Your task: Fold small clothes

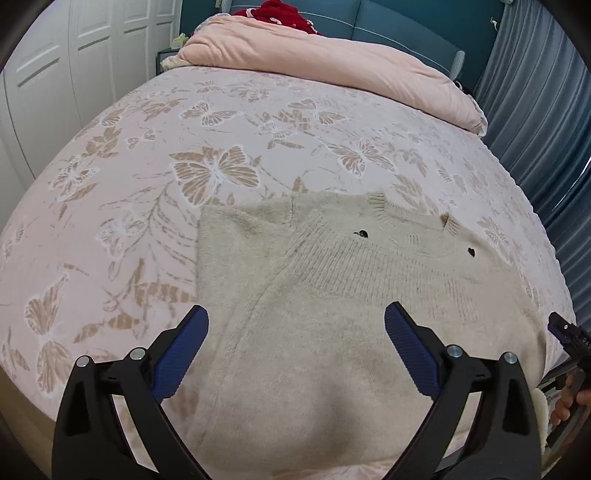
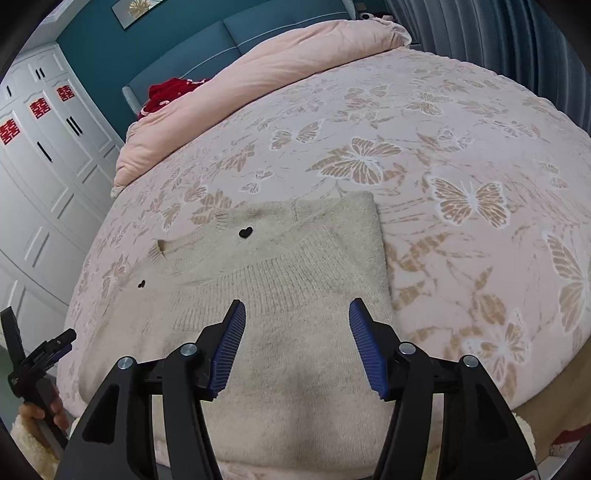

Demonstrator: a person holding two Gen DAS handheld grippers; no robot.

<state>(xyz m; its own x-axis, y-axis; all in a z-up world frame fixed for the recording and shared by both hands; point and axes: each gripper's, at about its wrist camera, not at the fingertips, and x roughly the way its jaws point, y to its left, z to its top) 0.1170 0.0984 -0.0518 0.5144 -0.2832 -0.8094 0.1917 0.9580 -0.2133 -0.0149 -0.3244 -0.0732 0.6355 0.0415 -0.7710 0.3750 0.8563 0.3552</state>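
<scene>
So the cream knit sweater is lying flat on the near part of the bed, right at the near edge, with its ribbed neckline pointing toward the far end. Looks like one sleeve or side is already folded in across the body, since a ribbed band runs diagonally over the chest in both views. There are a couple of little black heart-shaped marks near the collar, can't tell if they're buttons or patches.

The left gripper hangs just above the lower half of the sweater with its blue-padded fingers spread wide apart, nothing between them. The right gripper is in the same pose over the sweater: pads spread, holding nothing. Can't really tell whether either one touches the fabric. Each camera catches the other gripper at its edge, held in a hand.

Under it all is the pink bedspread with a tan butterfly and leaf pattern. At the far end there's a folded pale pink duvet, with something red bunched behind it against the teal headboard. White wardrobe doors with red paper cutouts stand on the left side, and blue-grey curtains hang on the right.
</scene>
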